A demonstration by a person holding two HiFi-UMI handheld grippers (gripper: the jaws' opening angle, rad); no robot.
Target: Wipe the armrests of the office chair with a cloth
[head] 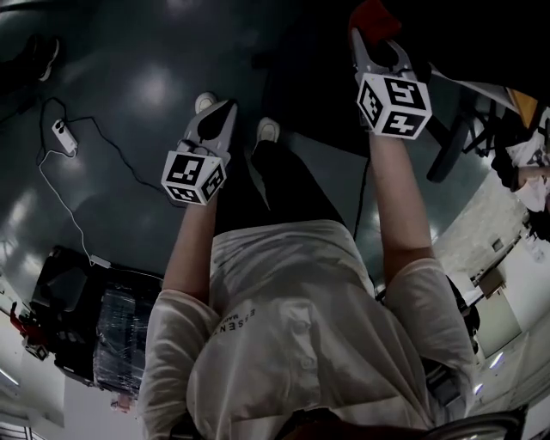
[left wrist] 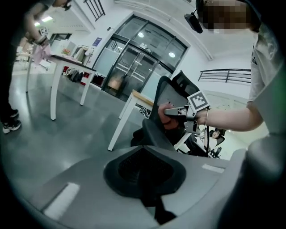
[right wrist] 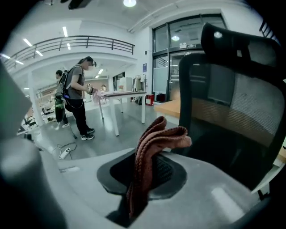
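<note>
A black office chair (right wrist: 232, 103) with a mesh back stands close in front of my right gripper (right wrist: 136, 197). That gripper is shut on a reddish-brown knitted cloth (right wrist: 154, 143), which stands up folded from its jaws. In the left gripper view the right gripper (left wrist: 169, 112) holds the cloth (left wrist: 170, 123) against the chair (left wrist: 156, 129), near its side; the exact contact is hard to tell. My left gripper (left wrist: 149, 179) is held apart from the chair, its jaws together with nothing in them. The head view shows the left gripper (head: 223, 110) low at left and the right gripper (head: 375, 39) with the cloth (head: 375, 15).
White-legged tables (left wrist: 67, 62) stand on the grey floor, one with a wooden top (left wrist: 143, 99) right by the chair. A person (right wrist: 77, 96) stands at a far table. A power strip (head: 64, 136) with cable lies on the floor. Glass doors (left wrist: 134, 62) are behind.
</note>
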